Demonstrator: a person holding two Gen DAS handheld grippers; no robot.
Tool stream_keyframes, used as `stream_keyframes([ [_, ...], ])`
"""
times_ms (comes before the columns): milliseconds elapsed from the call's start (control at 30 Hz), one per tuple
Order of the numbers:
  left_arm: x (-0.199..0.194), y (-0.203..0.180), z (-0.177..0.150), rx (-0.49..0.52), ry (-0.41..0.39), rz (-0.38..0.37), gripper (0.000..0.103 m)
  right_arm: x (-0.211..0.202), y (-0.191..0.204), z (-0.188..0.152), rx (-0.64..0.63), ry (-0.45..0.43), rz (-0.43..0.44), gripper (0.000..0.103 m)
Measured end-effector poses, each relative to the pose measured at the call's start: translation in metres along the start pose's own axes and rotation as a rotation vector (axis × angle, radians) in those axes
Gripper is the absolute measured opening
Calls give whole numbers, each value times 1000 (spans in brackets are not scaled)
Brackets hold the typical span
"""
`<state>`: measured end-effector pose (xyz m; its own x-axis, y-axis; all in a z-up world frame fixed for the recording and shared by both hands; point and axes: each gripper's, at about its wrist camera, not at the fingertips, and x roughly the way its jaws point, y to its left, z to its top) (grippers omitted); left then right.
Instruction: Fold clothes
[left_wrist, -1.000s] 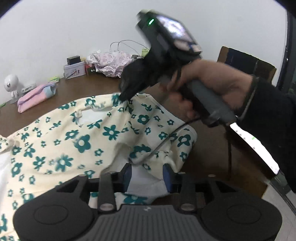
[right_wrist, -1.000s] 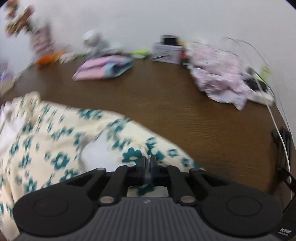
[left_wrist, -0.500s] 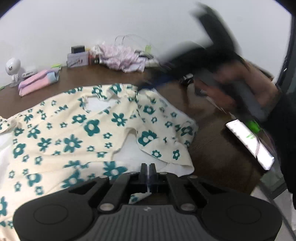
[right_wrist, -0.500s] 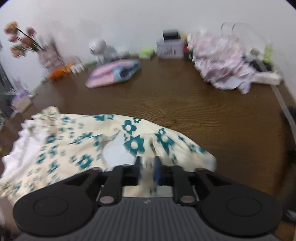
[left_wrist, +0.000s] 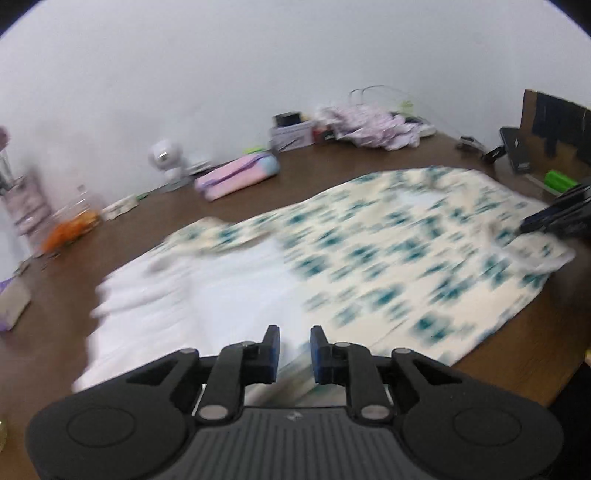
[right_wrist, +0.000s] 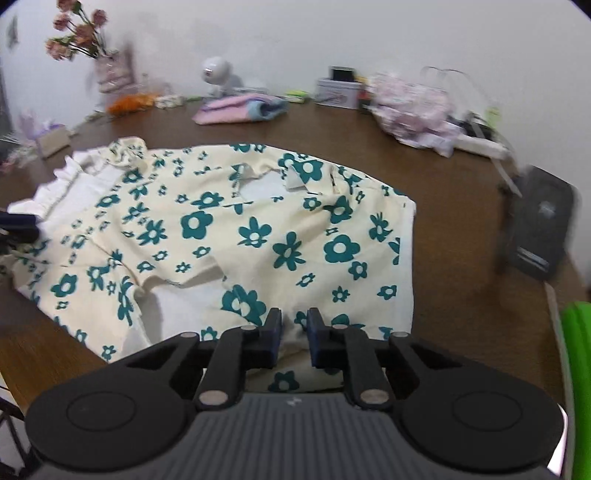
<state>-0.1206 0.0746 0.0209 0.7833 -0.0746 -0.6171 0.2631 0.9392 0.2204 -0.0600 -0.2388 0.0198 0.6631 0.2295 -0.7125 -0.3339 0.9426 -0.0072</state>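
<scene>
The left gripper (left_wrist: 293, 349) has its two fingers a little apart, and they are opening. Cloth lies under the gap, but the pads do not squeeze it. The right gripper (right_wrist: 293, 334) also has a small gap, and its fingers are closing. The dress (right_wrist: 236, 236) lies below that gap, and nothing is pinched there yet.

A moment ago each gripper was pressed tight on a bit of the dress near the sleeve. Now both have let go and pulled back to the near edge. The sleeve flap (right_wrist: 173, 266) lies turned in over the middle, so that fold looks done. The next fold likely starts from the hem.

The dress lies flat in the middle of the brown table (right_wrist: 454, 206). In the right view its white frilly hem (right_wrist: 62, 184) sits at about 10 o'clock, and its straight side edge (right_wrist: 412, 258) runs down at 3 o'clock. Bare wood is open at 12 and 3 o'clock. A black box (right_wrist: 539, 229) stands at 3 o'clock, well apart from the dress. A pink pouch (right_wrist: 240, 107) and a heap of pale clothes (right_wrist: 413, 107) sit far back at 12 to 1 o'clock. The near table edge is close, so a pull that way could drag cloth off.
</scene>
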Motion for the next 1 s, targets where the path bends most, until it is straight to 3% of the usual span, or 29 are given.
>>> stream_keyframes([
  [67, -15, 11, -13, 22, -35, -5, 41, -11, -3, -11, 27, -4, -41, 14],
  [100, -23, 16, -19, 33, -52, -8, 42, -18, -2, -16, 37, -17, -50, 15],
  [167, -33, 25, -27, 49, -63, -27, 42, -36, 3, -22, 30, -78, -42, 16],
  [267, -43, 31, -34, 85, -52, -48, 42, -66, 26, -25, -28, -216, 117, 18],
  [400, -56, 35, -46, 109, -53, -67, 42, -66, 72, -33, -127, -243, 246, 18],
  [467, -64, 35, -51, 117, -64, -80, 42, -64, 87, -43, -207, -259, 253, 18],
  [533, -67, 32, -56, 121, -74, -105, 42, -65, 87, -50, -255, -274, 251, 27],
  [600, -63, 29, -61, 120, -75, -127, 42, -63, 77, -54, -263, -271, 252, 41],
  [833, -36, 34, -72, 116, -47, -157, 42, -32, 56, -59, -277, -186, 243, 41],
  [1000, -33, 48, -80, 119, -45, -162, 36, -33, 49, -58, -281, -165, 256, 41],
])
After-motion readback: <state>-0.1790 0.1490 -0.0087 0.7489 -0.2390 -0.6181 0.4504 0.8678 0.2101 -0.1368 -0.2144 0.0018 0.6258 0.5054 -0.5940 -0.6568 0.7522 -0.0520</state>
